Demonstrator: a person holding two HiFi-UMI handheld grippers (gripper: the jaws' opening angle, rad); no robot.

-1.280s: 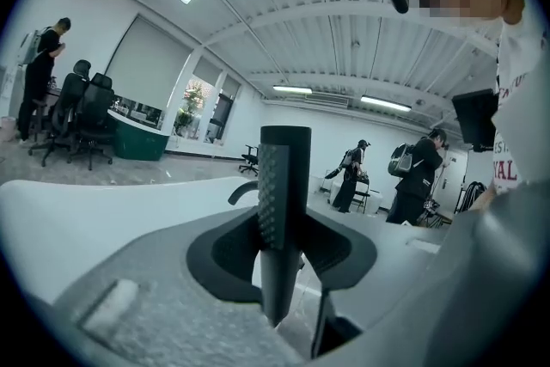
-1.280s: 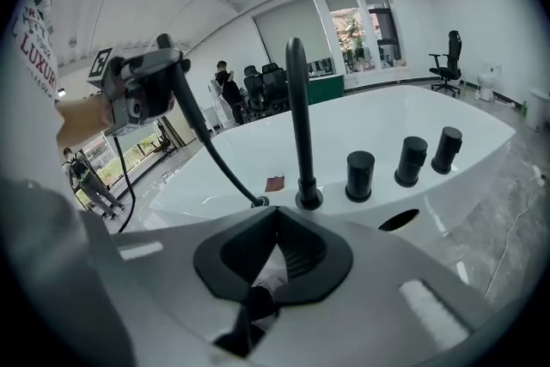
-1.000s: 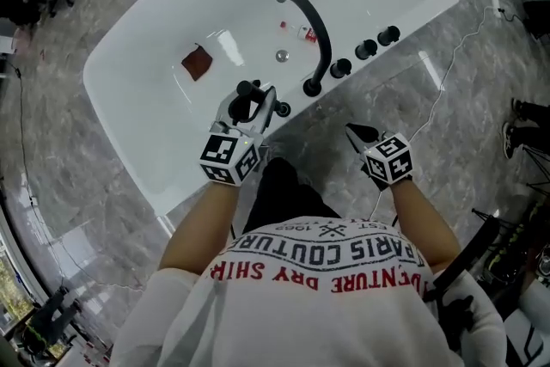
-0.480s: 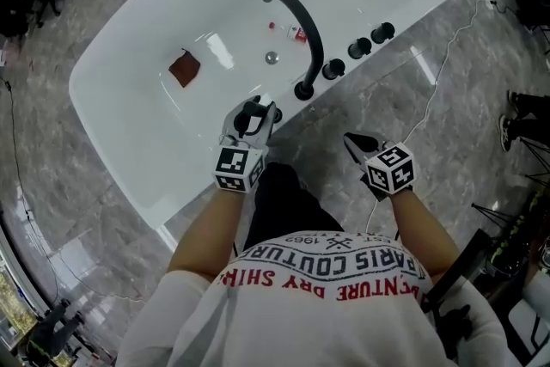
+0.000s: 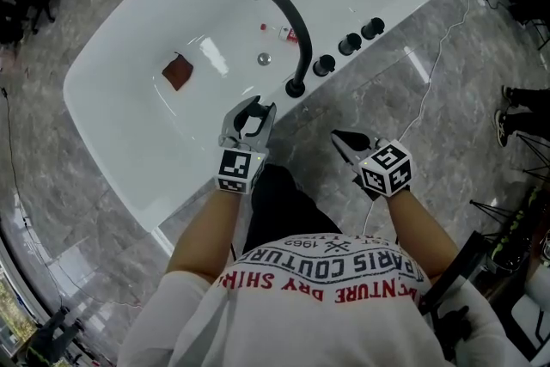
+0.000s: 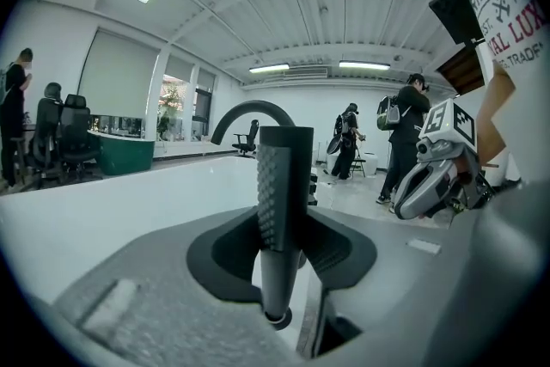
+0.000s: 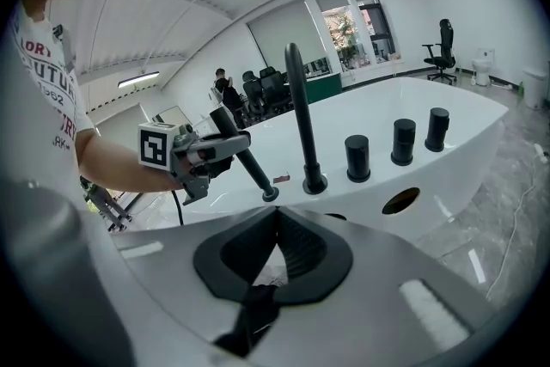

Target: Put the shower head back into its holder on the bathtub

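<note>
Lowered since the earlier frame, the shower head [image 6: 282,185] now leans with its lower tip at the small black ring of the holder [image 7: 269,193] on the bathtub [image 5: 129,150] rim. How deep the tip sits cannot be told. The left hand-held gripper [image 5: 251,118] grips the head's handle, its jaws set wide on either side of it. Just beside the holder rises the curved black faucet [image 5: 284,13], with three black knobs [image 5: 348,43] further along the rim. The right hand-held gripper [image 5: 339,139] hangs off the tub over the grey floor [image 5: 404,99], its jaws closed together on nothing.
</note>
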